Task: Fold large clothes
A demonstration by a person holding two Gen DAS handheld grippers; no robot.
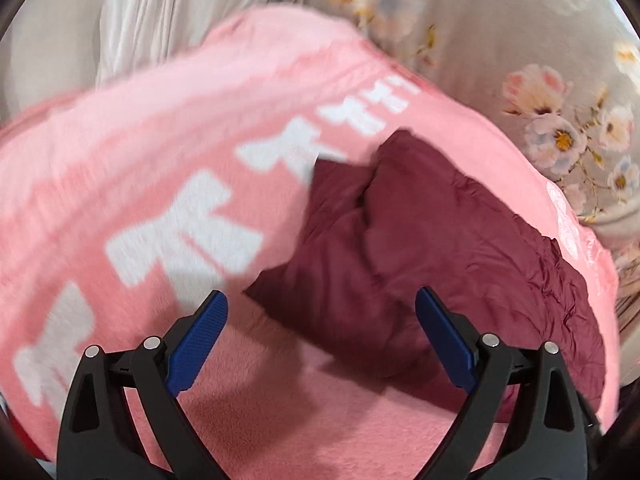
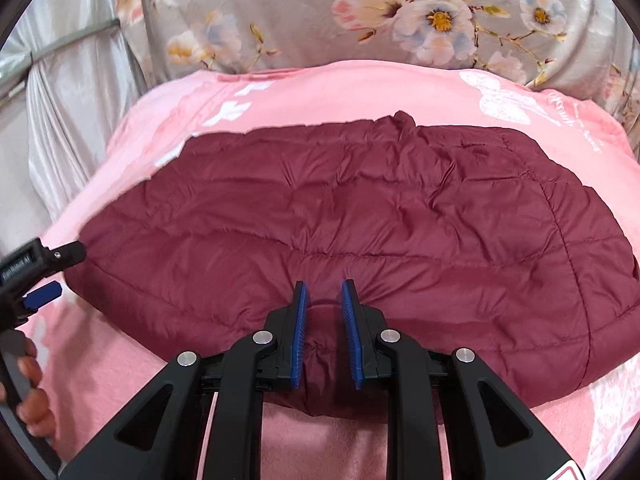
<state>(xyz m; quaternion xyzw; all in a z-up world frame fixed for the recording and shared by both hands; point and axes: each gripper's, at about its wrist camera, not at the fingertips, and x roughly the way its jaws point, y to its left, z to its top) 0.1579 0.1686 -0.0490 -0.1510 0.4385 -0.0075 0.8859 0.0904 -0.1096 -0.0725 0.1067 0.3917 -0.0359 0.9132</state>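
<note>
A maroon quilted jacket (image 2: 340,216) lies folded on a pink fleece blanket (image 2: 360,84). My right gripper (image 2: 325,296) is nearly shut, pinching a fold of the jacket's near edge between its blue pads. My left gripper (image 1: 322,300) is open and empty, hovering over the blanket just short of the jacket's left corner (image 1: 400,248). The left gripper also shows at the left edge of the right wrist view (image 2: 48,276), beside the jacket's left end. The left wrist view is motion-blurred.
The pink blanket (image 1: 160,160) has white bow prints and covers a bed. A grey floral sheet (image 2: 400,12) lies behind it. Silvery satin fabric (image 2: 72,92) hangs at the left.
</note>
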